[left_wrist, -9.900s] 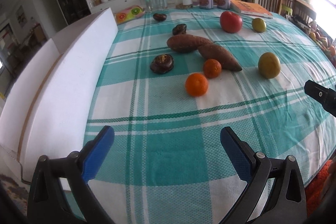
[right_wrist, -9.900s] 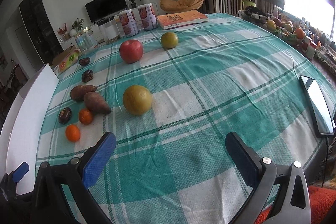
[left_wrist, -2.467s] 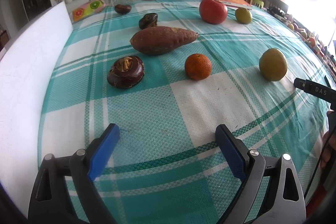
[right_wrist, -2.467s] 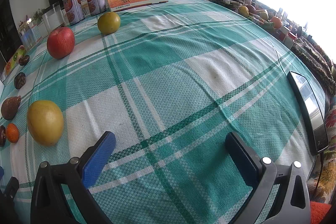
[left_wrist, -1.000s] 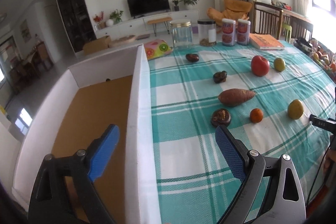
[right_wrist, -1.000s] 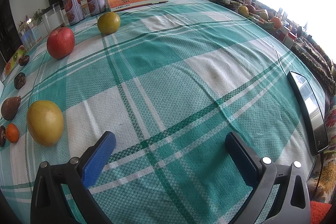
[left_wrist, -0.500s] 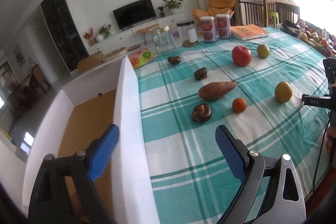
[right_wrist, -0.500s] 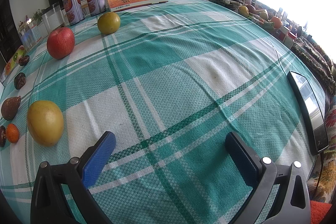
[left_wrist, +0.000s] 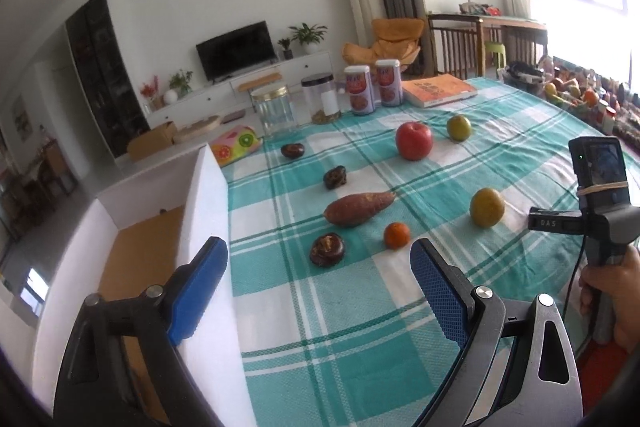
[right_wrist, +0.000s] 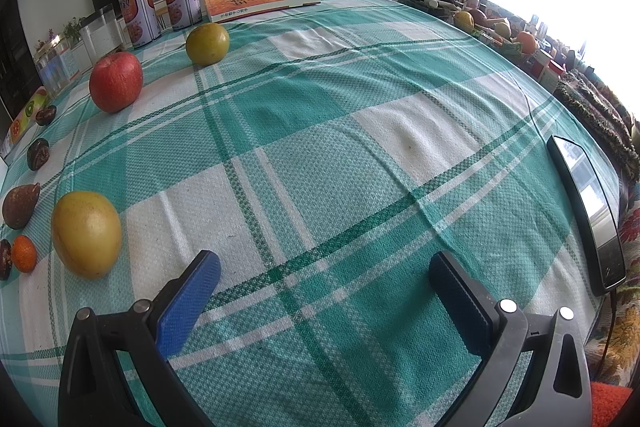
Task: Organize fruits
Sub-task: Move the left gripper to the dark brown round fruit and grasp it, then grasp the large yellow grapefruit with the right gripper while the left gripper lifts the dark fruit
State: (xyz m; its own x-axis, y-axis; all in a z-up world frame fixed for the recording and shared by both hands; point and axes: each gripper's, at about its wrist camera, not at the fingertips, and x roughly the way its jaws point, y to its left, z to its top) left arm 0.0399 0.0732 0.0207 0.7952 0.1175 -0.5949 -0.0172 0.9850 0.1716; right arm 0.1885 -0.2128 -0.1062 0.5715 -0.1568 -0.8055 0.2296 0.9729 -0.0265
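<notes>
While my left gripper (left_wrist: 316, 275) hangs wide and empty over the box (left_wrist: 204, 227) wall, the tangerine (left_wrist: 397, 235) lies ahead and slightly right of its jaws, so I judge the left hand nearer. It is round, with no long axis; the yam (left_wrist: 356, 209) behind it runs left to right, tip rightward. My right gripper (right_wrist: 324, 281) is spread, empty, over bare cloth (right_wrist: 360, 147).

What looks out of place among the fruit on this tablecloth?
A sweet potato lies among the fruit, between the small orange and a dark mushroom. It and the mushrooms are not fruit. Nothing looks spilled or damaged.
</notes>
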